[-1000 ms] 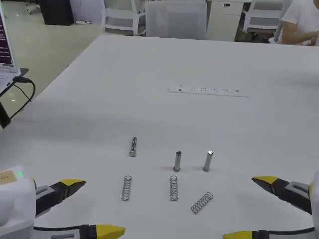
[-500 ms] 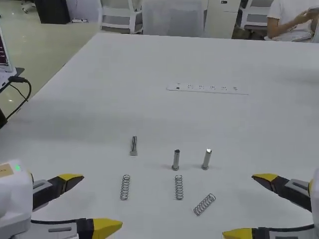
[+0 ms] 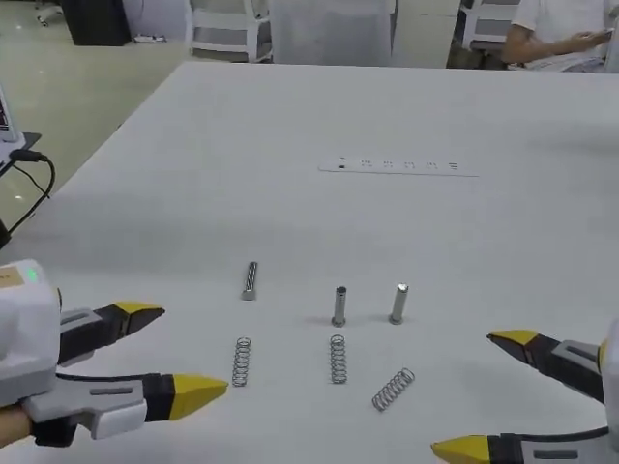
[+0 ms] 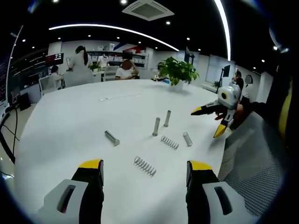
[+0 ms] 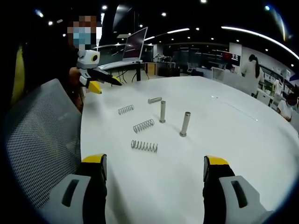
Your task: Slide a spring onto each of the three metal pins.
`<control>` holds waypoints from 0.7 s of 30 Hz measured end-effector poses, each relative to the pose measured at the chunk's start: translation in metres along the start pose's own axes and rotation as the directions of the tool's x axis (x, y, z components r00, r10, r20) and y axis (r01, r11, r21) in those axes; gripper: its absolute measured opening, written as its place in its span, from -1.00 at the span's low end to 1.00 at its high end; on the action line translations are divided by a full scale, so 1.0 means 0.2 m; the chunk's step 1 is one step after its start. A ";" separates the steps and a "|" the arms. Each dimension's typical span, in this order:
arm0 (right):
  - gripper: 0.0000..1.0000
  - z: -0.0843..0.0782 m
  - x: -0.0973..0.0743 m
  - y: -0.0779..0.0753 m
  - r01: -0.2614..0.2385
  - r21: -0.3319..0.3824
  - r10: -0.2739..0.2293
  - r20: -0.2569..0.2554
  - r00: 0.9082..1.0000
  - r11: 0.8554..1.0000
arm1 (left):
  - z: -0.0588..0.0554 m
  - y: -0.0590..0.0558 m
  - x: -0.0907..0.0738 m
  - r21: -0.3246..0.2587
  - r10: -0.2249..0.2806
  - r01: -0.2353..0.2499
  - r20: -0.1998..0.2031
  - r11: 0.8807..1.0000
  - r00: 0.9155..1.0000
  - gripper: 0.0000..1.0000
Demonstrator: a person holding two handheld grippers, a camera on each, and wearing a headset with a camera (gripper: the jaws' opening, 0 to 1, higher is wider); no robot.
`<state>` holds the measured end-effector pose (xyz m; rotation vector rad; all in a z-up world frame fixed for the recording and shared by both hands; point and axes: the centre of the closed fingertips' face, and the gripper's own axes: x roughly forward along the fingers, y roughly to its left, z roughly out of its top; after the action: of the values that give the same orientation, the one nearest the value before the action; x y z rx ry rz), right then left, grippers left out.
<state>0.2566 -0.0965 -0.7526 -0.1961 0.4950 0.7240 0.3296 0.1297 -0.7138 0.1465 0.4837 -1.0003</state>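
Note:
Three springs lie loose on the white table: a left spring (image 3: 241,361), a middle spring (image 3: 338,359) and a slanted right spring (image 3: 393,389). Behind them, one metal pin (image 3: 250,280) lies flat, while two pins (image 3: 339,305) (image 3: 398,303) stand upright. My left gripper (image 3: 179,350) is open at the lower left, a short way left of the left spring (image 4: 145,165). At the lower right my right gripper (image 3: 476,391) is open, right of the slanted spring (image 5: 144,146). Both hold nothing.
A white power strip (image 3: 397,167) lies farther back on the table (image 3: 290,174). A black cable (image 3: 39,164) hangs off the left edge. Chairs (image 3: 227,24) and a seated person (image 3: 561,34) are beyond the far edge.
My left gripper has moved forward, closer to the left spring. The right gripper has barely moved. The camera has shifted slightly; springs and pins stay put.

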 end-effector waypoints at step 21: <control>0.69 0.00 0.00 0.01 0.006 0.004 -0.006 -0.005 1.000 1.000 | 0.10 0.22 0.16 0.072 0.032 -0.026 -0.077 0.997 0.997 0.06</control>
<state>0.2556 -0.0957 -0.7529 -0.1955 0.5010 0.7169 0.3866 0.1220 -0.7154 0.2566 0.5162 -0.9862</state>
